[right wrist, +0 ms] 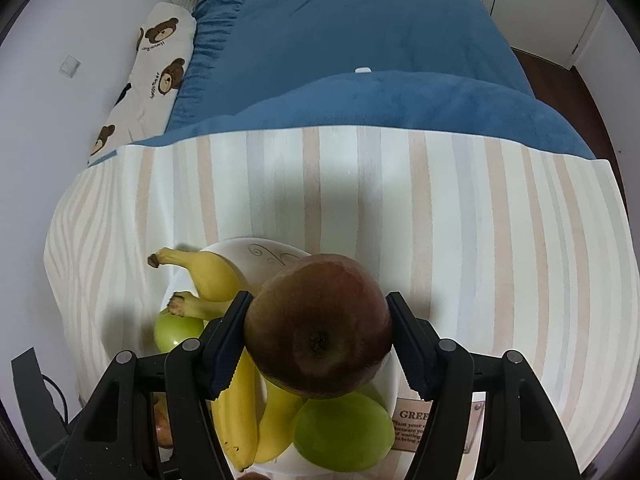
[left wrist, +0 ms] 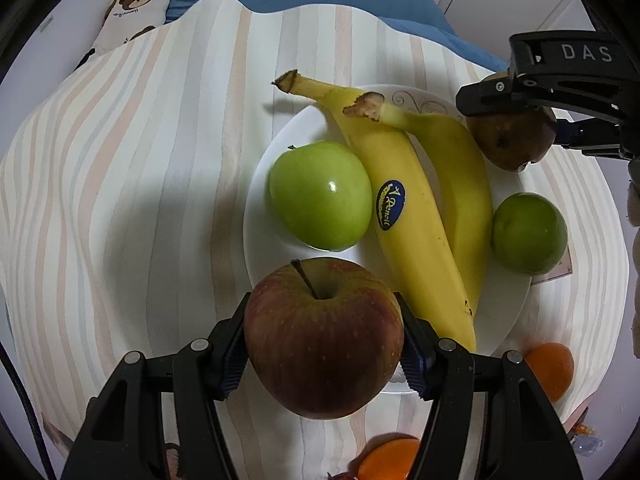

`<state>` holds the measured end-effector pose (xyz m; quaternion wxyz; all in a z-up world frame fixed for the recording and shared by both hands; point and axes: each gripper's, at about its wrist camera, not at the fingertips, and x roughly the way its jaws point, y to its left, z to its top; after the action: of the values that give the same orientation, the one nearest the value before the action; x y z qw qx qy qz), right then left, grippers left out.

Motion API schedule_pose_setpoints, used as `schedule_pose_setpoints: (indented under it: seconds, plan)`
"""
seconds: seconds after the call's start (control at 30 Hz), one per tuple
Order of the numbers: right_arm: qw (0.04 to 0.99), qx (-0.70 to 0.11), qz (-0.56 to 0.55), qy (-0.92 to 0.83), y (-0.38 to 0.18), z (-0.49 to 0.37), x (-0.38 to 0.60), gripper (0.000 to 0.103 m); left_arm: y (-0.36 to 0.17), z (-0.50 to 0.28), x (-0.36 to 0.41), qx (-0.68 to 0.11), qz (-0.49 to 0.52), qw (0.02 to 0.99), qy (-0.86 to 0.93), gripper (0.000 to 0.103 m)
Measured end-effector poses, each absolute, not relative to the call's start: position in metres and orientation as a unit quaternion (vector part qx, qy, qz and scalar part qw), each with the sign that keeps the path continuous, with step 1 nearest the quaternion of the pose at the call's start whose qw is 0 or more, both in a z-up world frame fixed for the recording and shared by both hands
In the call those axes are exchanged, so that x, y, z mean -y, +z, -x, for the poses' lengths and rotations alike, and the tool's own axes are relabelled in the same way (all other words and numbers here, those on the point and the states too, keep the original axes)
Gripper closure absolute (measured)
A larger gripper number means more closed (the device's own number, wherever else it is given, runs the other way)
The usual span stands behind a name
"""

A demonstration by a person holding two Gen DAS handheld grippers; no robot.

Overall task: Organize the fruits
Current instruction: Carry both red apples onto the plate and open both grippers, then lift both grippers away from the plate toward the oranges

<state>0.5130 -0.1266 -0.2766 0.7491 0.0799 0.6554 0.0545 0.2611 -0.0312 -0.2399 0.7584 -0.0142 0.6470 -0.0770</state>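
Note:
My left gripper [left wrist: 322, 344] is shut on a red apple [left wrist: 323, 338] and holds it over the near rim of a white plate [left wrist: 260, 208]. On the plate lie two bananas [left wrist: 404, 216] and two green apples [left wrist: 320, 194] [left wrist: 529, 233]. My right gripper [right wrist: 318, 340] is shut on a dark red-brown apple [right wrist: 318, 326] above the plate's far right side [right wrist: 244, 250]; it shows in the left wrist view [left wrist: 512, 100] with that fruit [left wrist: 510, 140]. The bananas [right wrist: 236, 384] and green apples [right wrist: 344, 434] [right wrist: 176, 332] lie below it.
The plate stands on a striped cloth [left wrist: 140, 200]. Two oranges [left wrist: 554, 374] [left wrist: 388, 460] lie on the cloth near the plate's front edge. A printed card [right wrist: 412, 426] lies by the plate. A blue blanket [right wrist: 340, 60] and a bear-print pillow [right wrist: 156, 68] lie beyond.

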Motion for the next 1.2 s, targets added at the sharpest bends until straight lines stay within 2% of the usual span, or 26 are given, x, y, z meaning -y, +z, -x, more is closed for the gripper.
schedule_pose_setpoints:
  seconds: [0.43, 0.5, 0.6, 0.63, 0.73, 1.0, 1.07, 1.2]
  plan:
    - [0.736, -0.671, -0.081, 0.043, -0.294, -0.519, 0.124, 0.033, -0.240, -0.266, 0.040, -0.657, 0.006, 0.751, -0.072, 0.041]
    - [0.732, -0.675, -0.079, 0.039, -0.295, -0.521, 0.124, 0.031, -0.238, -0.274, 0.040, -0.661, 0.010, 0.747, -0.070, 0.041]
    - [0.727, -0.681, -0.081, 0.037, -0.297, -0.523, 0.127, 0.021, -0.237, -0.278, 0.039, -0.665, 0.018, 0.744, -0.066, 0.041]
    - [0.725, -0.683, -0.082, 0.038, -0.297, -0.523, 0.127, 0.018, -0.237, -0.279, 0.039, -0.665, 0.019, 0.743, -0.065, 0.040]
    - [0.725, -0.683, -0.079, 0.037, -0.297, -0.522, 0.127, 0.018, -0.236, -0.281, 0.039, -0.664, 0.013, 0.745, -0.061, 0.034]
    - [0.723, -0.685, -0.082, 0.037, -0.295, -0.515, 0.130, 0.012, -0.224, -0.285, 0.024, -0.655, 0.024, 0.753, -0.056, 0.009]
    - [0.723, -0.685, -0.083, 0.038, -0.293, -0.515, 0.131, 0.007, -0.217, -0.286, 0.022, -0.648, 0.026, 0.759, -0.057, 0.007]
    - [0.723, -0.685, -0.081, 0.038, -0.287, -0.511, 0.131, 0.006, -0.207, -0.290, 0.021, -0.641, 0.028, 0.765, -0.059, 0.007]
